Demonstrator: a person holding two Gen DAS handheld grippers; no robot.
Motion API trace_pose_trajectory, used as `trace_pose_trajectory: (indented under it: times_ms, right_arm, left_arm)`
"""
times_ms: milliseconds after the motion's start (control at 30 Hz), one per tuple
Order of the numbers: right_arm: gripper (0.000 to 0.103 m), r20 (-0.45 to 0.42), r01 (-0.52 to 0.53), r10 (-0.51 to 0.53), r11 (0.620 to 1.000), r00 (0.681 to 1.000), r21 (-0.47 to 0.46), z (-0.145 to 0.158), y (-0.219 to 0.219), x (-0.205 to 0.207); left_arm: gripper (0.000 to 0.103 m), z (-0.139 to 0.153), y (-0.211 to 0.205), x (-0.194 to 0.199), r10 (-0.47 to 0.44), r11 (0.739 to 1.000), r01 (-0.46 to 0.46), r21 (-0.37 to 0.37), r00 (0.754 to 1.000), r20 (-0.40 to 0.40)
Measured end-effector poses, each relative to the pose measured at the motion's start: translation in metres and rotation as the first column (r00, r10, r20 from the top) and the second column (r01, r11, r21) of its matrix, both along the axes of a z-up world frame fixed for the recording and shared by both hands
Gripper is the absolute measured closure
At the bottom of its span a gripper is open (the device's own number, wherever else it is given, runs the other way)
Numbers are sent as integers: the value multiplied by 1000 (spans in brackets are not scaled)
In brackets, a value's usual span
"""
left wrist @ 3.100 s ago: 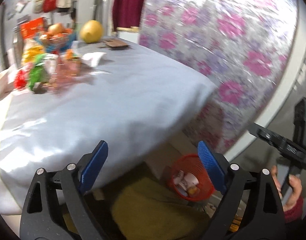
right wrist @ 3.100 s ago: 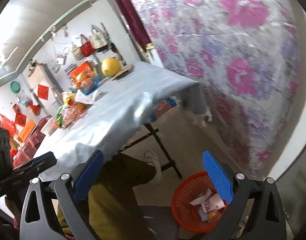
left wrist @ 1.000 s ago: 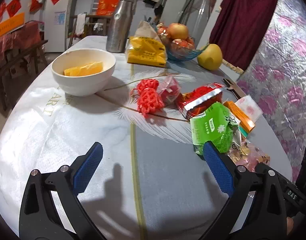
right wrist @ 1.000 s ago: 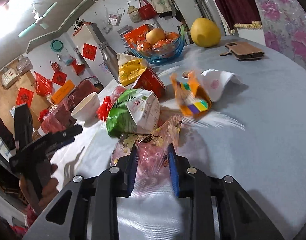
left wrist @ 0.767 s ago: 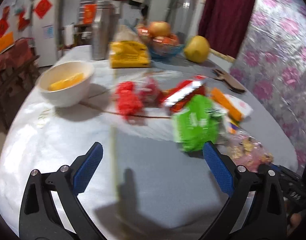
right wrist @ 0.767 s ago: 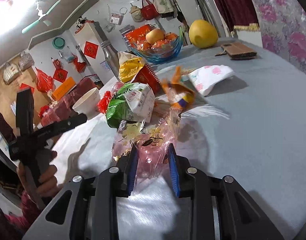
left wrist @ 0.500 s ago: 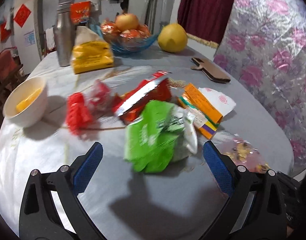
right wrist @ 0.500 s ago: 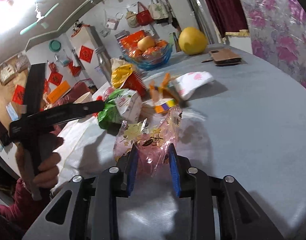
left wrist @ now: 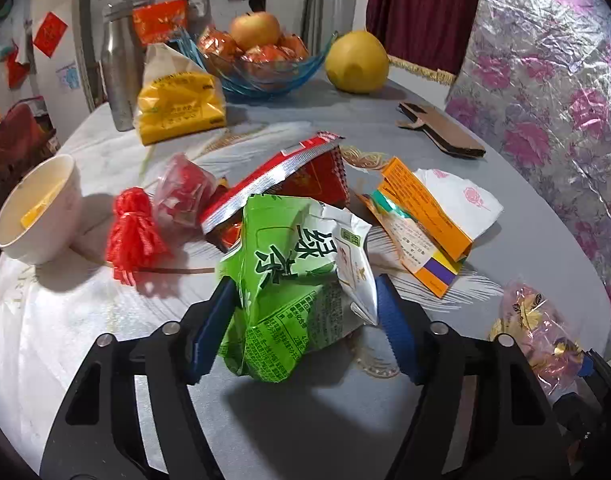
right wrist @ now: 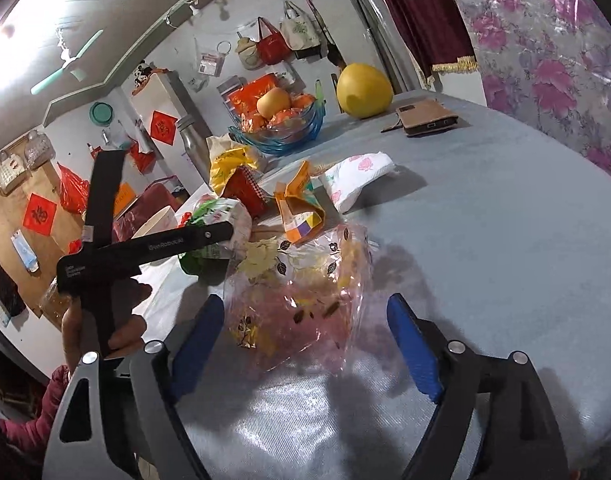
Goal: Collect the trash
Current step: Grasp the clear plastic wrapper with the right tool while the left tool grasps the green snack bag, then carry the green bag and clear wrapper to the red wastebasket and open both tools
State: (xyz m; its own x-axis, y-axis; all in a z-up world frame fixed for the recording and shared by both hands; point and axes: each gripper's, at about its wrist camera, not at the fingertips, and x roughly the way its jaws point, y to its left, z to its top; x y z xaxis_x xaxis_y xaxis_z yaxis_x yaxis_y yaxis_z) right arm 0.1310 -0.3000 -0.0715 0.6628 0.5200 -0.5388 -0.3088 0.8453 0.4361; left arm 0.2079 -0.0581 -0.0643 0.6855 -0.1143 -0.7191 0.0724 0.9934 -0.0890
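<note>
Pickup step: the left gripper point(left wrist: 305, 320) has just been closing, its fingers clamped on the green packet point(left wrist: 301, 276), while the right gripper point(right wrist: 305, 340) has just been opening, fingers apart around the clear wrapper point(right wrist: 301, 300) — next, lift the packet off the worktop point(left wrist: 385, 420).

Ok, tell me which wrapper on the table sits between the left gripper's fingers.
The green crumpled bag, white at its right side. The red packet and orange box lie beyond the left gripper.

Black frames with silver screws and blue finger pads are seen on the left gripper point(left wrist: 305, 320) and right gripper point(right wrist: 305, 344); a pink-red quilted sleeve point(right wrist: 37, 420) is worn.
</note>
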Motion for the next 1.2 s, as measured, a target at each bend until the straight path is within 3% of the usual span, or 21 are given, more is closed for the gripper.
trace_pose_trajectory:
  times_ms: [200, 233, 267, 367, 867, 1200]
  right_arm:
    - [17, -19, 3, -4, 1000, 1000, -16, -6, 16, 10]
    - [26, -12, 5, -6, 999, 1000, -31, -6, 19, 10]
    - [51, -10, -1, 0, 999, 1000, -44, -5, 23, 10]
    - [70, -10, -8, 8, 1000, 1000, -23, -1, 26, 8]
    - [70, 170, 33, -29, 999, 985, -21, 61, 20, -59]
    - [70, 304, 51, -42, 998, 952, -21, 104, 7, -128]
  left_arm:
    - [37, 13, 17, -31, 9, 998, -5, -58, 998, 65]
    - [37, 16, 22, -38, 14, 998, -9, -66, 997, 77]
    - [37, 18, 25, -43, 17, 997, -12, -71, 996, 83]
    - [37, 26, 35, -57, 30, 997, -22, -79, 994, 105]
    - [37, 60, 40, -127, 30, 995, -8, -96, 972, 232]
    - [37, 86, 29, -189, 20, 993, 18, -114, 946, 324]
